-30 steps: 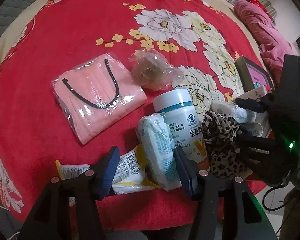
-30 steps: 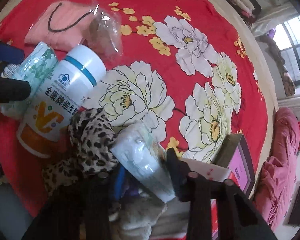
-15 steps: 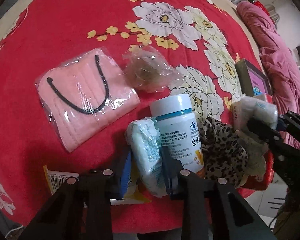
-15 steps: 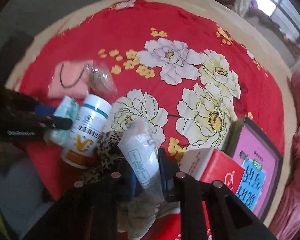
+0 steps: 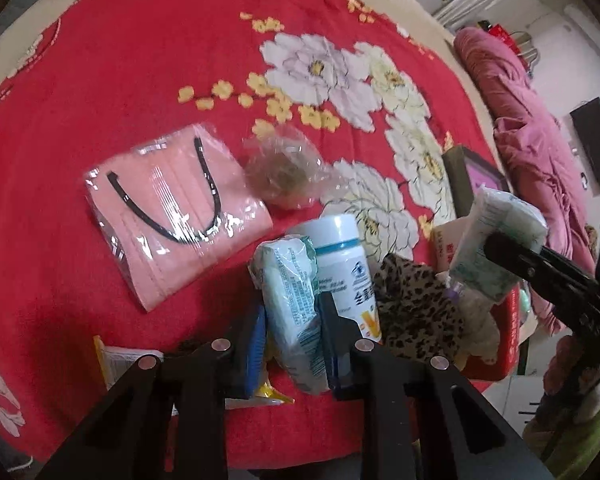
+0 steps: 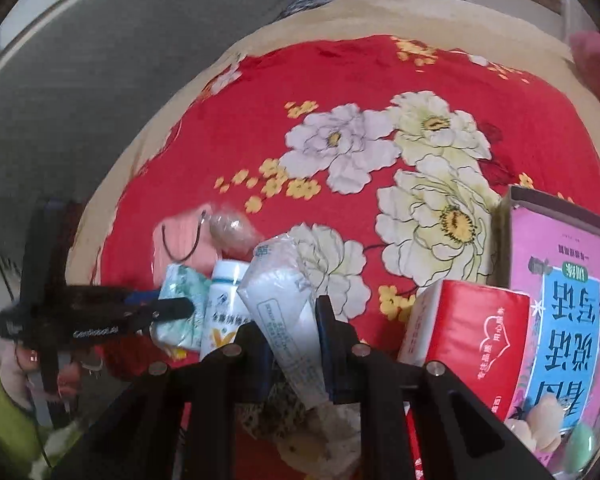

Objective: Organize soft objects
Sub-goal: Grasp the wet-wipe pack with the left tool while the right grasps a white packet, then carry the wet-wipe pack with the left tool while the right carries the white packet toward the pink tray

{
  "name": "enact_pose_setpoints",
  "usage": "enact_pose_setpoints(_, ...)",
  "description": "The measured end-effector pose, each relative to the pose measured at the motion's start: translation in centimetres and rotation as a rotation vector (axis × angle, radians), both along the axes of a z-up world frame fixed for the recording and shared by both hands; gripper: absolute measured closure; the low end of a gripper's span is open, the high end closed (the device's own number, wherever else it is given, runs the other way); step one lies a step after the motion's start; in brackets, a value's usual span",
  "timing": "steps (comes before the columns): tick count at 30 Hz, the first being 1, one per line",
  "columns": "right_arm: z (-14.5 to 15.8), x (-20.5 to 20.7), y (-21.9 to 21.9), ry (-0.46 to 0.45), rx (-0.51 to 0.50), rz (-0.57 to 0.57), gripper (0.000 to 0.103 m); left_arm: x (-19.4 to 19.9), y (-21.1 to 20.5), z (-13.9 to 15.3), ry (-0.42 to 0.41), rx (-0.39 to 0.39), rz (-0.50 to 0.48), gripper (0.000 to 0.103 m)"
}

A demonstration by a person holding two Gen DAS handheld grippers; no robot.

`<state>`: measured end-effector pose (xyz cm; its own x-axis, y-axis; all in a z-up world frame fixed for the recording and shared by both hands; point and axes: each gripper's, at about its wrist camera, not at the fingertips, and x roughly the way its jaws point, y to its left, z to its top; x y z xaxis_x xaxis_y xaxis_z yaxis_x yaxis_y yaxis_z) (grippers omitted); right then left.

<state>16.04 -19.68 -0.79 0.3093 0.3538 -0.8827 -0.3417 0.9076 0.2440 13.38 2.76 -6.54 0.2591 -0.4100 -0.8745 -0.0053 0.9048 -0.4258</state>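
Left tongs (image 5: 292, 332) pinch a greenish tissue pack (image 5: 290, 292), w/ its lower end still near the red flowered blanket (image 5: 120, 80). Right tongs (image 6: 290, 344) clamp a white tissue pack (image 6: 288, 312), lifted above the pile. Vitamin bottle (image 5: 346, 260) sits right beside the left pack; leopard cloth (image 5: 416, 312) crowds the bottle's other side. Pink mask packet (image 5: 172, 216) and clear bag (image 5: 286, 172) lie farther back, apart. A yellow-white packet (image 5: 128, 360) lies under the left tongs. Only the right view shows the red tissue box (image 6: 468, 340) and pink book (image 6: 564, 312) clearly; left view has them mostly hidden.
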Motion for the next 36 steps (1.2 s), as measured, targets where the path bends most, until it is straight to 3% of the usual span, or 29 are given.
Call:
enact_pose_setpoints(8, 1.9, -1.5, 0.0, -0.062, -0.004, -0.040, 0.083, -0.8, 0.7, 2.5, -0.077, -0.008, 0.004, 0.078)
enact_pose_setpoints(13, 2.1, -2.9, 0.4, -0.030, 0.013, -0.047, 0.083, -1.8, 0.2, 4.2, -0.111, 0.030, -0.009, 0.078)
enact_pose_setpoints(25, 4.2, -6.9, 0.3, -0.067, 0.016, -0.086, 0.083, -5.0, -2.0, 7.9, -0.177, 0.099, -0.047, 0.078)
enact_pose_setpoints(36, 8.6, -10.3, -4.9, -0.112, 0.061, -0.222, 0.083, -6.9, -7.0, 13.3, -0.265, 0.113, -0.136, 0.078)
